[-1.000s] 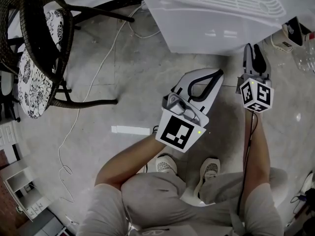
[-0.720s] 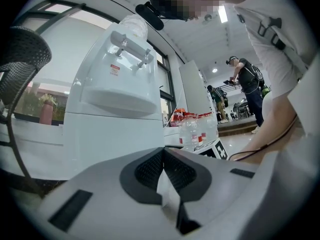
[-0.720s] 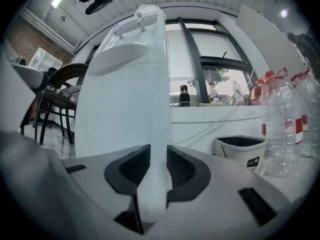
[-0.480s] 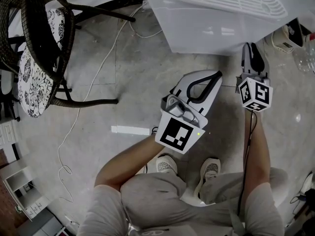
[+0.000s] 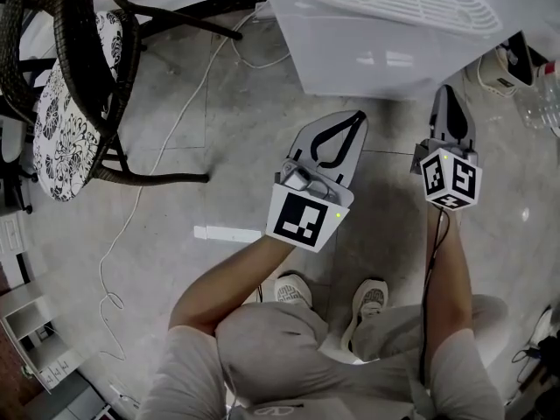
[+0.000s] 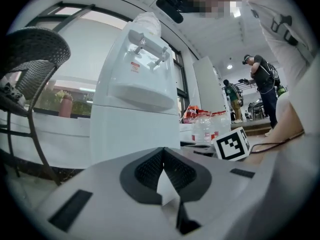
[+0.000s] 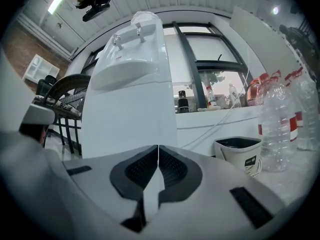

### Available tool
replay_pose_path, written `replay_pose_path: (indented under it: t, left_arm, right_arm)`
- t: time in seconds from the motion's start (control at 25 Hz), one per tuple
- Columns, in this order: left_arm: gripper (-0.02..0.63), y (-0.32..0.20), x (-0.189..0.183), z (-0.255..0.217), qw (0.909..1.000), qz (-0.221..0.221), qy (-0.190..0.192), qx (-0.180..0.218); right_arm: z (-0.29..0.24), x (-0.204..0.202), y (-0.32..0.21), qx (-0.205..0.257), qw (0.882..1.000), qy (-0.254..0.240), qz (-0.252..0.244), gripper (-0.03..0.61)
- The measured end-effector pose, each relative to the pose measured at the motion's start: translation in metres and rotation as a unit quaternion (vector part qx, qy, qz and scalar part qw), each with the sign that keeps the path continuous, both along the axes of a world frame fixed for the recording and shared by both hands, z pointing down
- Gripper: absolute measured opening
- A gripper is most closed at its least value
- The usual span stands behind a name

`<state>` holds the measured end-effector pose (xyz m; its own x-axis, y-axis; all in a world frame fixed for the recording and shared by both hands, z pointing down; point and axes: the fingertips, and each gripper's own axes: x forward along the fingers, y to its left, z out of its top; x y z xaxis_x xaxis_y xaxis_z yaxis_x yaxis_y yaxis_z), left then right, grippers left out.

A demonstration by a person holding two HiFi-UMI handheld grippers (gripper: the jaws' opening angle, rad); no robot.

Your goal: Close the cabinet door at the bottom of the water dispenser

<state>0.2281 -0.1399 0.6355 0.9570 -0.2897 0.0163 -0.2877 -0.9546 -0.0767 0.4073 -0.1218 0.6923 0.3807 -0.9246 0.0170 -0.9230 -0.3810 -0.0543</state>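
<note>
The white water dispenser (image 5: 394,24) stands ahead, seen from above in the head view. In both gripper views its lower cabinet front (image 6: 135,129) (image 7: 127,129) looks flat and flush, with no open door showing. My left gripper (image 5: 357,116) (image 6: 162,151) points level at the dispenser, a short way from it, shut and empty. My right gripper (image 5: 448,90) (image 7: 158,148) is to the right, close to the dispenser's right corner. Its jaws have just been closing and now meet with nothing between them.
A black wicker chair (image 5: 79,86) with a patterned cushion stands at the left. A white cable (image 5: 175,138) and a white strip (image 5: 229,232) lie on the concrete floor. Plastic bottles (image 7: 280,124) and a small bin (image 7: 239,154) sit right of the dispenser. People (image 6: 262,84) stand far back.
The right gripper's jaws have closed together and it rose slightly. The left gripper shifted left and turned to point more squarely at the dispenser.
</note>
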Motion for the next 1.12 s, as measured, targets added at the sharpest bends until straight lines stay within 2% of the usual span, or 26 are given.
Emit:
replay_pose_path:
  t: [0.16,0.4,0.52,0.72,0.84,0.96,1.12]
  left_arm:
    - [0.008,-0.011,-0.014,-0.006,0.9996,-0.025,0.002,-0.008]
    - [0.008,-0.026,-0.038,-0.026,0.9991,-0.038,-0.009,0.016]
    - [0.008,-0.033,-0.052,-0.036,0.9986,-0.04,-0.017,0.03]
    - [0.008,-0.047,-0.079,-0.044,0.9969,-0.072,-0.009,0.03]
    - [0.008,-0.048,-0.088,-0.047,0.9964,-0.075,-0.011,0.037]
    - [0.008,-0.05,-0.092,-0.053,0.9961,-0.078,-0.015,0.04]
    - [0.008,-0.051,-0.093,-0.084,0.9939,-0.083,-0.024,0.068]
  right_arm:
    - [-0.021,-0.009,0.006,0.003,1.0,-0.005,-0.003,0.018]
    - [-0.062,-0.016,0.031,0.03,0.999,-0.033,0.022,0.018]
    - [-0.079,-0.016,0.047,0.032,0.999,-0.015,0.031,0.018]
    - [-0.1,-0.01,0.063,0.029,0.999,0.013,0.038,0.018]
    - [-0.12,-0.013,0.068,0.035,0.999,0.023,0.033,0.018]
    - [-0.147,-0.024,0.07,0.054,0.998,0.013,0.016,0.018]
    - [-0.189,-0.04,0.075,0.072,0.997,0.001,-0.001,0.018]
